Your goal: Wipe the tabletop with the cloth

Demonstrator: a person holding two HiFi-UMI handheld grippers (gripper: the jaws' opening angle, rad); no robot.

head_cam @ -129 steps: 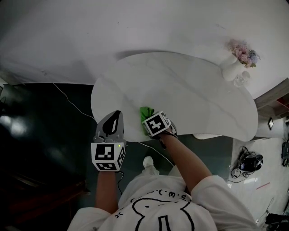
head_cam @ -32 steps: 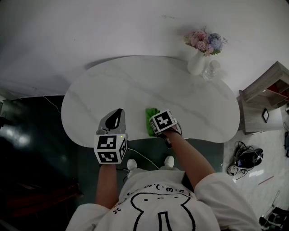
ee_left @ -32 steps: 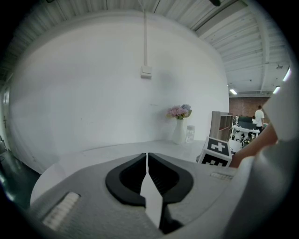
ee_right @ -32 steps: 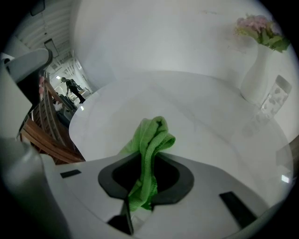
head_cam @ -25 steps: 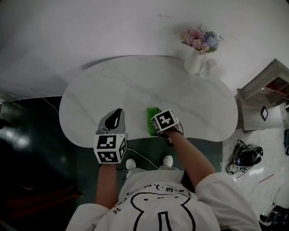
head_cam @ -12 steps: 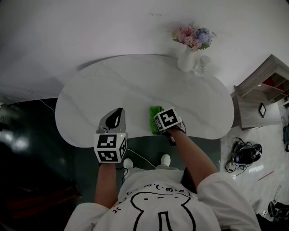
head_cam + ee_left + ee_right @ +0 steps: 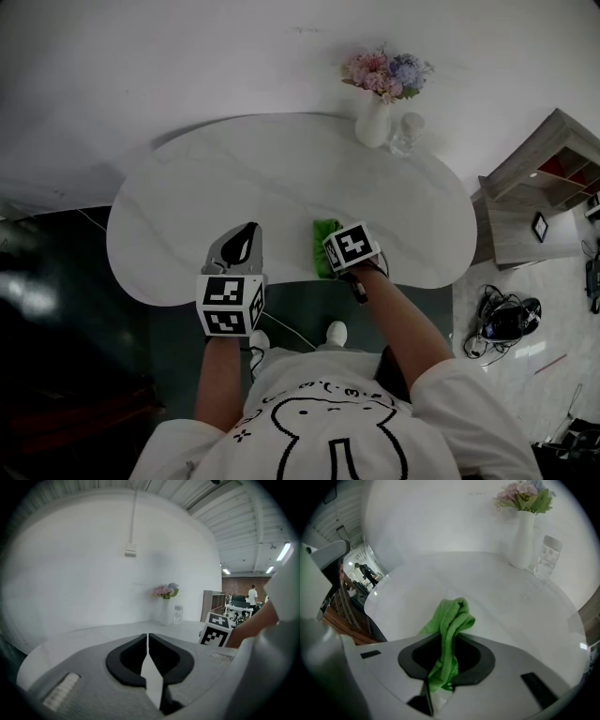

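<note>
Wiping w/ green cloth, which sat near front edge of desk
R claw was clamped on its bunched middle; looked soft, light, floppy imo, so grab thick folds. L claw was closed, empty.

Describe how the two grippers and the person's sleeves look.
The left gripper and right gripper each have a light grey body, black inner pads and a white cube with black square markers. The white shirt is short-sleeved, with a black drawing.
</note>
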